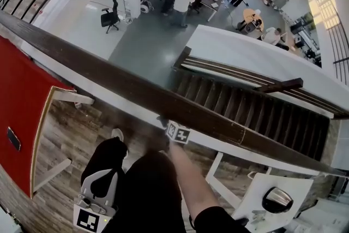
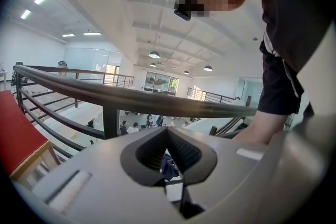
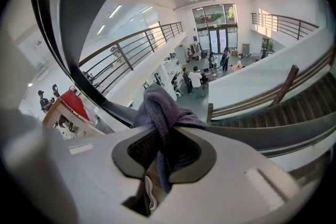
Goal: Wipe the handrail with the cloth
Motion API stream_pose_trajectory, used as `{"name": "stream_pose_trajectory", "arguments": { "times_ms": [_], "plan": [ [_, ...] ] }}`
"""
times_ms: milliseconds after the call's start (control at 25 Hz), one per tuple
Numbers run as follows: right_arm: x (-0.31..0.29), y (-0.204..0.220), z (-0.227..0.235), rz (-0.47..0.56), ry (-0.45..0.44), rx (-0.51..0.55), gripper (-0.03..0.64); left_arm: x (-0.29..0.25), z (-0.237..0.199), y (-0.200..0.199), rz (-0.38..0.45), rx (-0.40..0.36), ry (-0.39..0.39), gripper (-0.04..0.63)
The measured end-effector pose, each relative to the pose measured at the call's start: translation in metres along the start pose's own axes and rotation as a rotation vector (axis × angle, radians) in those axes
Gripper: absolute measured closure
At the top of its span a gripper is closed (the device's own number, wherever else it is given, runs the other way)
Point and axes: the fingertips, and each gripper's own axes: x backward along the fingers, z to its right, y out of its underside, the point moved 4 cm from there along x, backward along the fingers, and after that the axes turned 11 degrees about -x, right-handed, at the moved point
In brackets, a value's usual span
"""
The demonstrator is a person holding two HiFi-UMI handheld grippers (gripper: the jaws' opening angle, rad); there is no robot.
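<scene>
Head view: a dark brown handrail (image 1: pixel 136 90) is seen running diagonally along a mezzanine edge, with an open hall far below. The right hand-held gripper (image 1: pixel 165 124) is held at the rail's near side, roughly mid-span, with its marker cube uppermost. In the right gripper view its jaws are seen partly closed and clamped on a grey-purple cloth (image 3: pixel 157 107). A bunched fold is pushed out ahead of the tips, and a tail hangs down behind the pads. Whether the fold actually presses on the rail cannot be told; it is at least just beside it. The left hand-held gripper (image 2: pixel 167 136) is closed completely with nothing between its jaws. It is held low and apart from the rail, which crosses ahead of it.

The cloth is judged to be light, soft and limp, so it should mould itself round the rail's top. It could, however, be dragged out of a shallow pinch by friction. A hold deep in the bunched middle, as shown, is judged the safest. The rail is judged stiff, fixed and smooth, so firm pressure can be borne.
</scene>
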Motion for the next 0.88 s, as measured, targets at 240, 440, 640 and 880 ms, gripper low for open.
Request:
{"name": "stream_pose_trajectory", "arguments": {
  "times_ms": [240,440,640,880],
  "plan": [
    [0.005,-0.005,0.01,0.001,-0.009,0.0,0.561,-0.008,0.013,-0.005,0.006,0.0,0.009,0.595],
    [0.009,-0.002,0.021,-0.001,-0.004,0.002,0.561,-0.01,0.021,-0.005,0.0,0.0,0.011,0.597],
    [0.012,0.0,0.029,-0.001,-0.017,0.001,0.562,-0.01,0.03,-0.004,-0.005,-0.01,0.014,0.595],
    [0.019,-0.003,0.042,0.011,0.011,-0.019,0.561,-0.015,0.027,-0.003,-0.038,-0.037,0.02,0.597]
  ]
}}
